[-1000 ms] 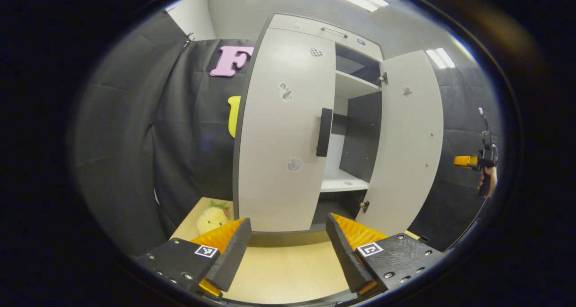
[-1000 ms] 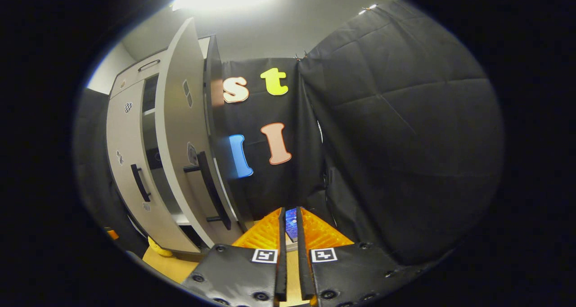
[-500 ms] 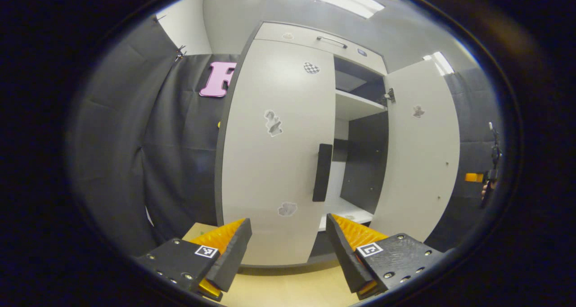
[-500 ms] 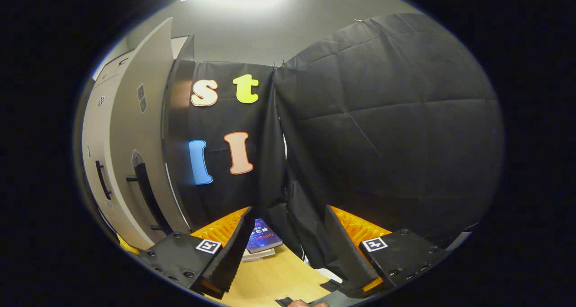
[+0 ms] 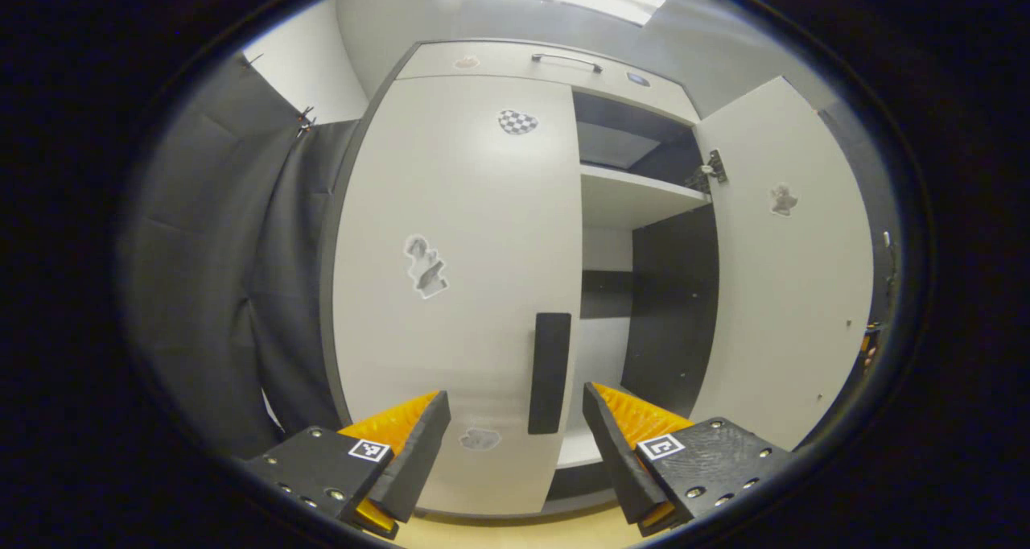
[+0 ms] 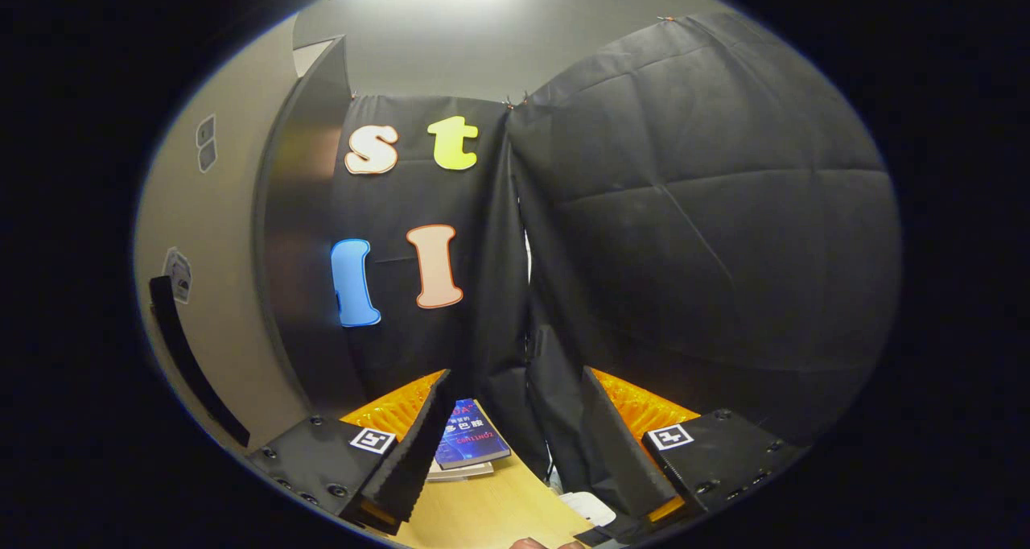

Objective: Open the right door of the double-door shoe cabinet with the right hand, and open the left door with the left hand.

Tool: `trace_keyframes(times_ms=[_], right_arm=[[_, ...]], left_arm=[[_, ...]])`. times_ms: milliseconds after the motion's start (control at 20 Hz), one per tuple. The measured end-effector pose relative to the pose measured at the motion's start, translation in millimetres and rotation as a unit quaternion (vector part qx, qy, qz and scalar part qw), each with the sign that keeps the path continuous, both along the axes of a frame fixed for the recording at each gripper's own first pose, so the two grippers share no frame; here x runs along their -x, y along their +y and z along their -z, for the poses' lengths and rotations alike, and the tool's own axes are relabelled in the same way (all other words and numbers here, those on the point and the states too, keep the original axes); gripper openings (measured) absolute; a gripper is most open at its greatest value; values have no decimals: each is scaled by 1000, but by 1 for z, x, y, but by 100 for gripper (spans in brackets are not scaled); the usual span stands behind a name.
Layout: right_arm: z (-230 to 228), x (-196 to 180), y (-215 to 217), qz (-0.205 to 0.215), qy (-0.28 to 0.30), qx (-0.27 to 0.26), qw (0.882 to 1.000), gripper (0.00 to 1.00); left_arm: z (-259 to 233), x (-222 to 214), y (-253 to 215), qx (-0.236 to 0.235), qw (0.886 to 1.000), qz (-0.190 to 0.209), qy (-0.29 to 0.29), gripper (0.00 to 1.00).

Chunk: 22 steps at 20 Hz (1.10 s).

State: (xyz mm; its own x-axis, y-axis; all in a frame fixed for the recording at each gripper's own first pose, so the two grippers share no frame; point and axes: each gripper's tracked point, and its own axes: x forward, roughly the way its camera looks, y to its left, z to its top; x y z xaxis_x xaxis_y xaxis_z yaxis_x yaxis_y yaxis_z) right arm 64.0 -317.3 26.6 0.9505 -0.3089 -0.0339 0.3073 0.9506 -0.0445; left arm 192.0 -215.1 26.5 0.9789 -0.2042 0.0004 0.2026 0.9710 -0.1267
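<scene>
Left gripper view: the left gripper (image 5: 515, 444) is released, fingers spread, just before the shoe cabinet (image 5: 555, 58). Its left door (image 5: 451, 291) is closed, with one upright handle (image 5: 550, 372) running top to bottom. The right door (image 5: 793, 275) is swung open, baring two shelves.

Right gripper view: the right gripper (image 6: 515, 444) is released beside the open door's handle (image 6: 189, 364); two stacked books (image 6: 469, 448) lie on the counter (image 6: 491, 517).
</scene>
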Motion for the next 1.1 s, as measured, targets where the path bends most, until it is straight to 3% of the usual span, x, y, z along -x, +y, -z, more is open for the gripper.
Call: trace_keyframes(times_ms=[100, 150, 200, 400, 500, 550, 650, 700, 800, 950, 1050, 1100], right_arm=[[2, -18, -6, -10, 1, -1, 1000, 98], [4, -27, -9, -16, 3, -5, 1000, 92], [9, -36, -9, -27, 8, -13, 1000, 98], [14, -69, -15, -50, 16, -19, 998, 98], [16, -83, -16, -57, 17, -16, 998, 98], [16, -89, -15, -62, 19, -17, 998, 98], [22, -102, -12, -80, 28, -25, 996, 98], [26, -106, -13, -84, 35, -28, 995, 98], [29, -113, -19, -83, 43, -24, 995, 98], [36, -123, -25, -83, 52, -20, 995, 98], [39, -132, -26, -86, 56, -22, 994, 98], [40, -137, -26, -89, 56, -25, 994, 92]], left_arm=[[-5, -15, -7, -4, 1000, -14, -4, 94], [-7, -22, -10, -6, 1000, -21, -5, 94], [-8, -29, -14, -8, 1000, -24, -6, 94], [-13, -50, -33, -25, 999, -36, -10, 92], [-12, -58, -41, -35, 998, -41, -10, 64], [-12, -62, -44, -43, 998, -43, -9, 58], [-14, -68, -44, -64, 996, -59, -16, 64], [-16, -70, -44, -68, 996, -63, -18, 50], [-15, -73, -45, -65, 996, -66, -15, 50], [-14, -74, -38, -36, 996, -86, -14, 29], [-12, -74, -38, -31, 995, -90, -10, 28], [-9, -75, -39, -35, 995, -92, -4, 28]])
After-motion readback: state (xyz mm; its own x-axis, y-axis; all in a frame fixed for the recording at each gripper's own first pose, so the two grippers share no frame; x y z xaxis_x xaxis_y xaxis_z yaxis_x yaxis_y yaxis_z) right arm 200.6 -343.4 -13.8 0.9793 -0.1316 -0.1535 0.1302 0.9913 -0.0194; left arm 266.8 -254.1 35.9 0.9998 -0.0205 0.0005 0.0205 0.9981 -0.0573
